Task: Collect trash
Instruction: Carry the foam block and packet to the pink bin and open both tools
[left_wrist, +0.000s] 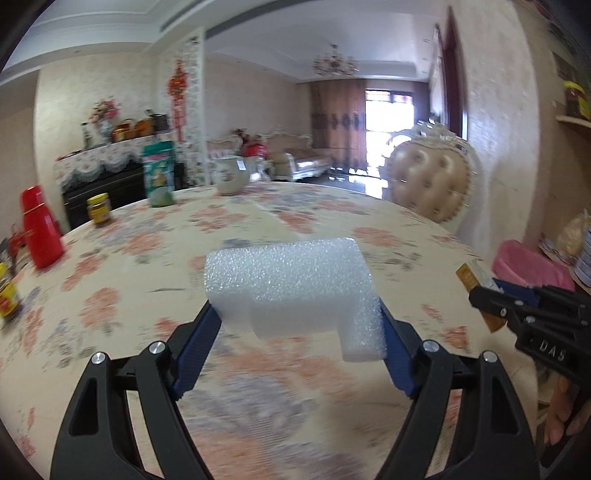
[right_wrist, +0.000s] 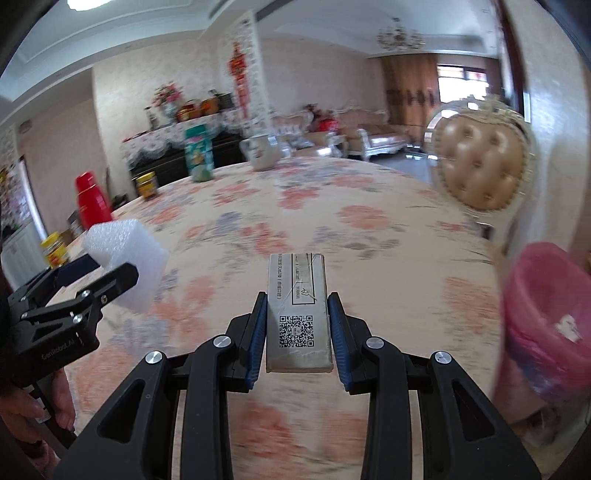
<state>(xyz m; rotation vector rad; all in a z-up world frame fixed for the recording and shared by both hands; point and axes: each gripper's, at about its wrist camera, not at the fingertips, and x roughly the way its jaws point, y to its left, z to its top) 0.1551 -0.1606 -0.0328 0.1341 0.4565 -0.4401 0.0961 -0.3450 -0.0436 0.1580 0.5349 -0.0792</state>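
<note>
Evidently both hands are carrying trash at once, each gripper loaded with one piece above the floral-clothed table (left_wrist: 155, 266). The left gripper (left_wrist: 299, 321) is standing wide because its load is bulky — a white foam block (left_wrist: 291, 284), stepped in shape, is wedged between the blue pads (left_wrist: 201, 343) and pressed on both flanks, clear of the cloth. From the right wrist view the same block (right_wrist: 125, 254) is showing at the left, lifted off the table.

The right gripper (right_wrist: 297, 325) is pinching a flat, narrow carton (right_wrist: 297, 306) with a QR code on its upper face. Its fingers are drawn in close, one pad on each long edge, so the carton is lying flat and sticking out forward past the tips. Gripping it by the narrow sides is probably what is keeping it from tipping.

A bin lined with a pink bag (right_wrist: 546, 314) is sitting off the table's right edge, below the tabletop and beside the padded chair (right_wrist: 484, 166); a white scrap is already lying inside. Both pieces are well apart from it, the carton nearer — so the bin seems the likely destination, with the right hand better placed to drop first. The red flask (left_wrist: 38, 225), jars and mug at the far side are looking like items in use, not trash.
</note>
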